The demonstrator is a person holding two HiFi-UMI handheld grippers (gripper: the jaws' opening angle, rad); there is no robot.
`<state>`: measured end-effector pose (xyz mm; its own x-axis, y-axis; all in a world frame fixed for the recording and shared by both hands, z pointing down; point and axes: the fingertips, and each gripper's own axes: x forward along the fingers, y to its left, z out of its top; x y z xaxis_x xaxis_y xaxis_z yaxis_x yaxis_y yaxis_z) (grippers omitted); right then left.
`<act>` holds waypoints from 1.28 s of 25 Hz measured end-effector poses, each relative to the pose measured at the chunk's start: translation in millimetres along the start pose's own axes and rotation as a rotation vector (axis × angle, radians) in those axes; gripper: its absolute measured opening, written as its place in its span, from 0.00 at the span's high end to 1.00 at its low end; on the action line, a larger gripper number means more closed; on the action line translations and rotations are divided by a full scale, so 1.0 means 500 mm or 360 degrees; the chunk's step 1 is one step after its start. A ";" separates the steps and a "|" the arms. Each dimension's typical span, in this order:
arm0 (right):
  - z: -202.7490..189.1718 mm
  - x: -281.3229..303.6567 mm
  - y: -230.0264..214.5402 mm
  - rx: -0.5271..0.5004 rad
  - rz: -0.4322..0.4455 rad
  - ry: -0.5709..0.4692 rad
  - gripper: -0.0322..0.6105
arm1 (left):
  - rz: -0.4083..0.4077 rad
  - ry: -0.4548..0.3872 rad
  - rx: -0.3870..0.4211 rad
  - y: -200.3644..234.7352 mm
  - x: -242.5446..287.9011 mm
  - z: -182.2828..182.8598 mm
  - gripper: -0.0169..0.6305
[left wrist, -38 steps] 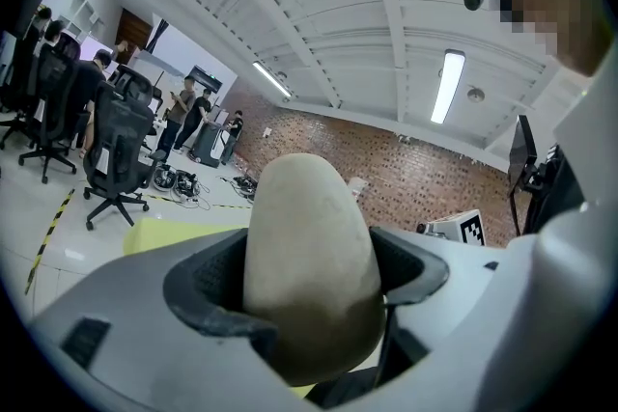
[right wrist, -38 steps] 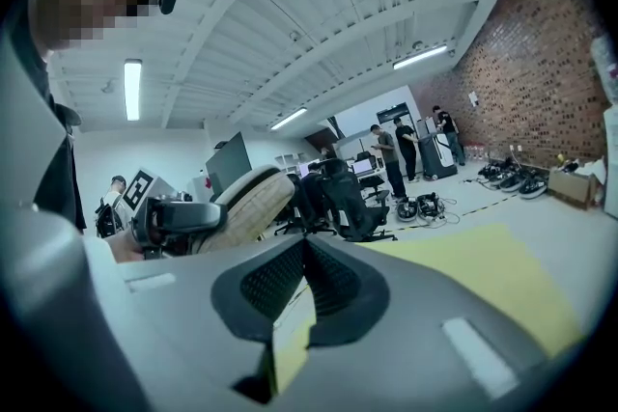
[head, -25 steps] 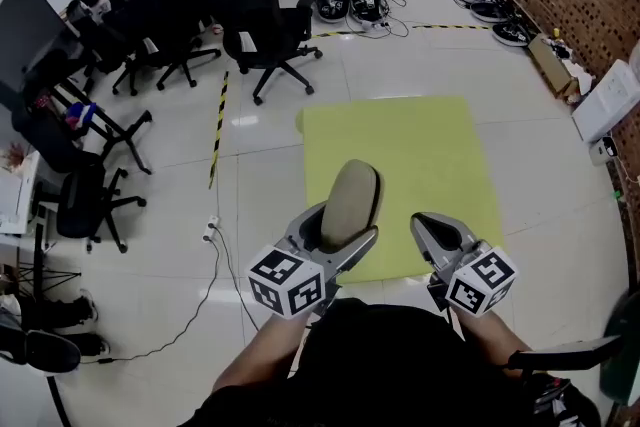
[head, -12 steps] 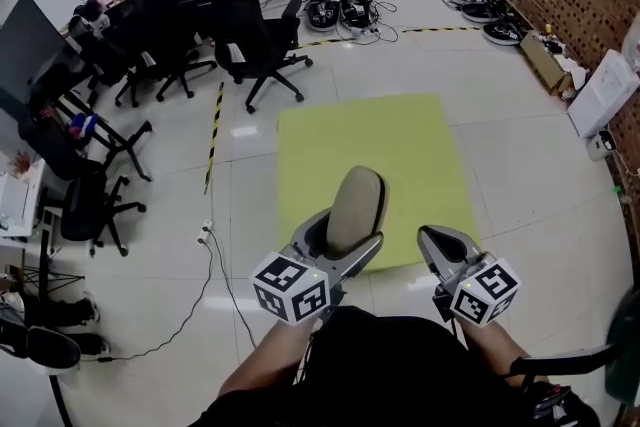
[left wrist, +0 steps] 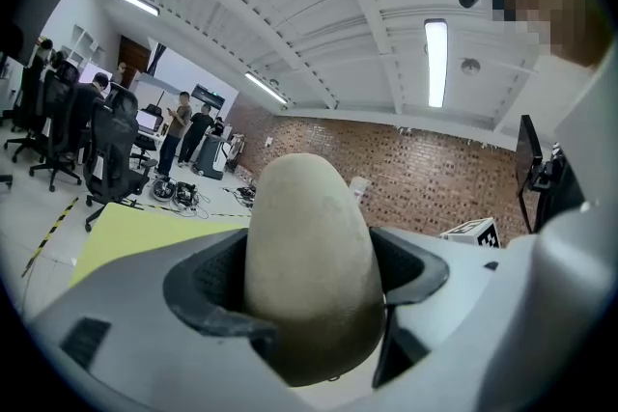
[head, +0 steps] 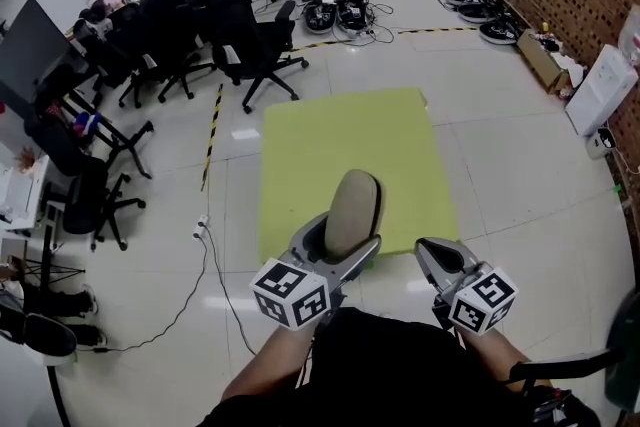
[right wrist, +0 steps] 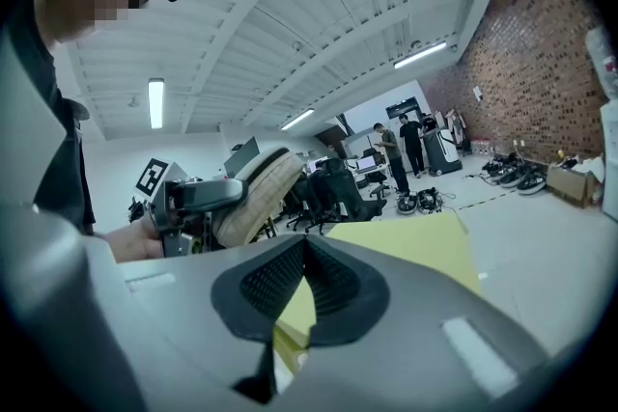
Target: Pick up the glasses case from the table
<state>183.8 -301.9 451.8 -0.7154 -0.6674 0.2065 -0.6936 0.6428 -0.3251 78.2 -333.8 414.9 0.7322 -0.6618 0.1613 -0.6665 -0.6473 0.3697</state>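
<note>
Both grippers sit near the body: right gripper (head: pixel 440 260) closed on nothing, left gripper (head: pixel 345 250) clamped round the lower half of the upright glasses case (head: pixel 353 210), seemingly light, stiff-shelled, best gripped mid-body, clear above the yellow table (head: pixel 340 145) beyond.

The glasses case (left wrist: pixel 309 246) between the left gripper's (left wrist: pixel 311 283) ribbed matt black pads (left wrist: pixel 208 289) looks like matt, fine-grained beige cloth; beyond the jaws, glossy floor tiles (head: pixel 500 185).
</note>
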 end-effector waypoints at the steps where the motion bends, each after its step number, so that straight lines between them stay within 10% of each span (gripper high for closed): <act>1: -0.003 -0.007 0.003 0.0002 0.0015 0.0004 0.95 | 0.0009 -0.0002 0.0001 -0.009 -0.002 -0.001 0.37; 32: 0.029 0.089 0.215 0.0061 0.0138 -0.0176 0.95 | 0.0114 -0.0029 0.0056 0.050 -0.232 0.045 0.37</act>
<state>78.6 -267.9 412.8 -0.7576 -0.6486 0.0738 -0.6241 0.6866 -0.3730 -26.3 -281.7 384.7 0.6802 -0.7132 0.1696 -0.7217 -0.6110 0.3252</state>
